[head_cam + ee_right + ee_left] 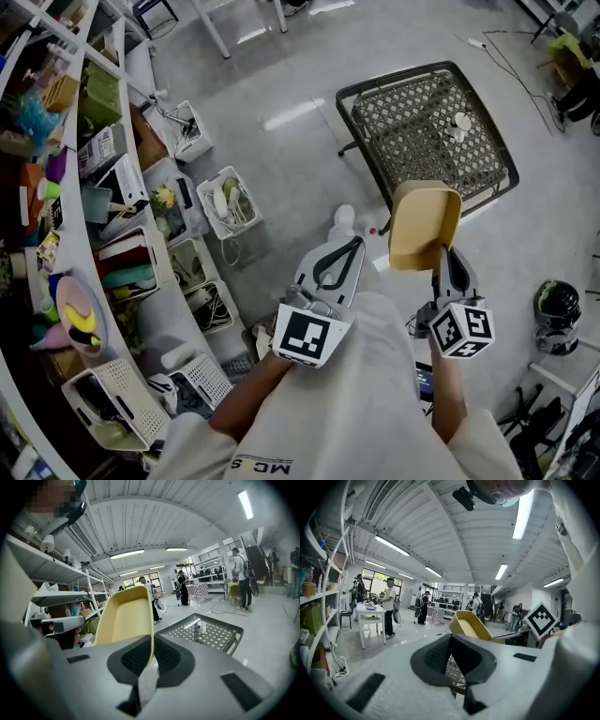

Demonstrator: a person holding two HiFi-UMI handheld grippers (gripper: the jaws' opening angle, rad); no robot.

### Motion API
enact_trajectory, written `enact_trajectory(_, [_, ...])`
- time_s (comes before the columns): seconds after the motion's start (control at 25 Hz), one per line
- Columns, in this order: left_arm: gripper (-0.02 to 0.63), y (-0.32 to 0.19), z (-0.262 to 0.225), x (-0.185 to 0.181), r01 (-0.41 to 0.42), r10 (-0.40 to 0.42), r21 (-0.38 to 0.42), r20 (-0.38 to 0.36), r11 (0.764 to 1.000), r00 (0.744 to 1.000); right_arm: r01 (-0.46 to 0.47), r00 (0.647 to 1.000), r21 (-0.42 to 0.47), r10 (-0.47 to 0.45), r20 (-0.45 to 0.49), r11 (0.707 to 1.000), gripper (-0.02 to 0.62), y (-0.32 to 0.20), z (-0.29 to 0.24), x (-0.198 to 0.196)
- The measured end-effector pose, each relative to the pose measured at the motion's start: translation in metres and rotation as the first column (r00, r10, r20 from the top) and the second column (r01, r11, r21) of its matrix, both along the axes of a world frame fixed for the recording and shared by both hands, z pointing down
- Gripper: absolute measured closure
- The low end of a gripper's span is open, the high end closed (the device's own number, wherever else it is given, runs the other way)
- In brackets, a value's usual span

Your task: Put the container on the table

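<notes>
A tan-yellow, shallow plastic container (424, 225) hangs in the air, tilted up on end, with my right gripper (443, 253) shut on its rim. In the right gripper view the container (125, 616) rises from the jaws, its hollow side facing the camera. The black metal mesh table (487, 155) stands on the floor just beyond it, with a small white object (459, 122) on top. My left gripper (354, 244) is to the left of the container, shut on nothing. In the left gripper view the container (469, 624) shows past the jaws.
Curved shelves (56, 187) packed with goods run down the left side. White baskets (230, 202) stand on the floor beside them. A dark round object (558, 305) lies at the right. Several people stand far off around a white table (370, 613).
</notes>
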State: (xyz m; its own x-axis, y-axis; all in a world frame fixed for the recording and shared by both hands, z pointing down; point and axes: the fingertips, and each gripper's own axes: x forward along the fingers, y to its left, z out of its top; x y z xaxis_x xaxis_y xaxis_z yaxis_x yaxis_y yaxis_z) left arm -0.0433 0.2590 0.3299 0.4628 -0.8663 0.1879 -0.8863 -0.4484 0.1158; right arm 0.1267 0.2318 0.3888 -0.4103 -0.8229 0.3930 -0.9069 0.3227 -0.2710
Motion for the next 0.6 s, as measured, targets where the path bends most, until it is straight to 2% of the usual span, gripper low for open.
enact_trajectory(0.28, [0.583,-0.076,0.01,-0.004,-0.046,0.044,-0.052,-0.05,0.998,0.998,-0.029,1.0,-0.009,0.029,-0.009,1.0,0.568,-0.085,0.016,-0.014])
enact_trajectory(0.6, [0.583,-0.196,0.012,0.008,-0.148,0.148,-0.078,-0.006,0.986,0.989,-0.102,0.995,-0.032,0.101,-0.024,0.994,0.568,-0.188,0.021,0.003])
